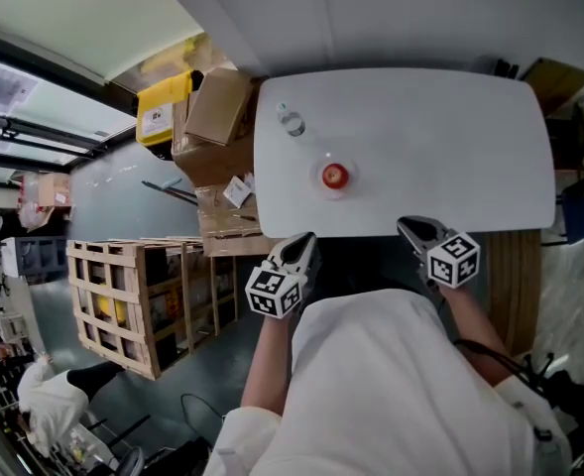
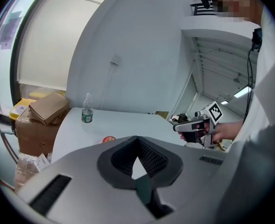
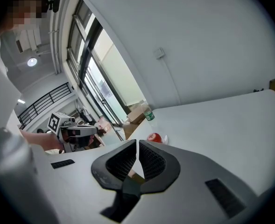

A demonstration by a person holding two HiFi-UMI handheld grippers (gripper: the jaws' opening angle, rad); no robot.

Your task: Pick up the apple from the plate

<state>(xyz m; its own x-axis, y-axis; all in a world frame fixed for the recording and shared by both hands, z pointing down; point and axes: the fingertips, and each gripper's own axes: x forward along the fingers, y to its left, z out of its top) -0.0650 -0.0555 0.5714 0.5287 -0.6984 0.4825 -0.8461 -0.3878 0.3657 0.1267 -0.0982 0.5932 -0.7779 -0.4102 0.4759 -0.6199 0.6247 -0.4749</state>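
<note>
A red apple (image 1: 334,175) sits on a small pale plate (image 1: 337,193) near the middle of the white table (image 1: 450,147). Both grippers hover at the table's near edge, short of the apple. My left gripper (image 1: 302,245) is to the apple's near left, jaws shut and empty. My right gripper (image 1: 411,228) is to its near right, jaws together with nothing between them. In the left gripper view the apple (image 2: 109,139) shows just beyond the shut left gripper (image 2: 137,137). In the right gripper view the apple (image 3: 154,137) lies ahead of the right gripper (image 3: 137,142).
A clear water bottle (image 1: 291,122) stands on the table behind and left of the apple. Cardboard boxes (image 1: 215,107) and a yellow case (image 1: 163,107) are stacked left of the table. A wooden crate (image 1: 138,300) stands on the floor at the near left.
</note>
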